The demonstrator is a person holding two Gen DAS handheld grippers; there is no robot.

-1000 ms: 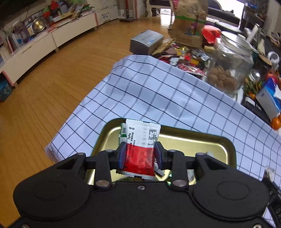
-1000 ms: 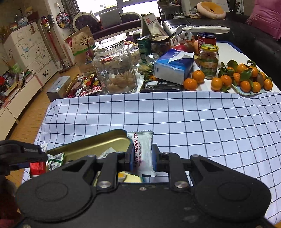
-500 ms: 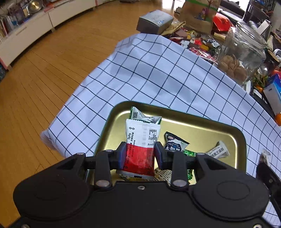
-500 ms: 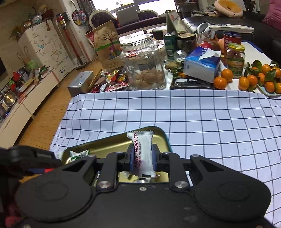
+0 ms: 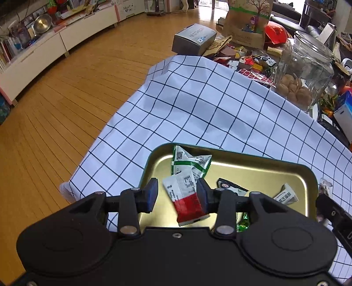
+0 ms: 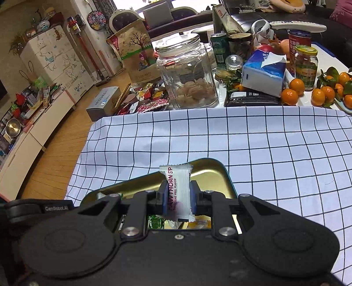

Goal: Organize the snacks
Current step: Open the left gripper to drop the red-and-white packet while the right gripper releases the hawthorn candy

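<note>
Left wrist view: I find my left tool (image 5: 177,193) spread, the red-and-white packet (image 5: 186,199) tilted against its right finger only, over the gold tray's (image 5: 261,173) near left corner.

Right wrist view: my right tool (image 6: 177,201) pinches the hawthorn packet (image 6: 177,193) upright above the tray's (image 6: 216,176) far right corner.

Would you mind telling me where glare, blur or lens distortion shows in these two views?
Left wrist view: window glare on the wooden floor, tablecloth grid lines bow, red-and-white packet slightly smeared. Right wrist view: bright window washes out, hawthorn packet print sharp, cabinets lean at the edge.
</note>
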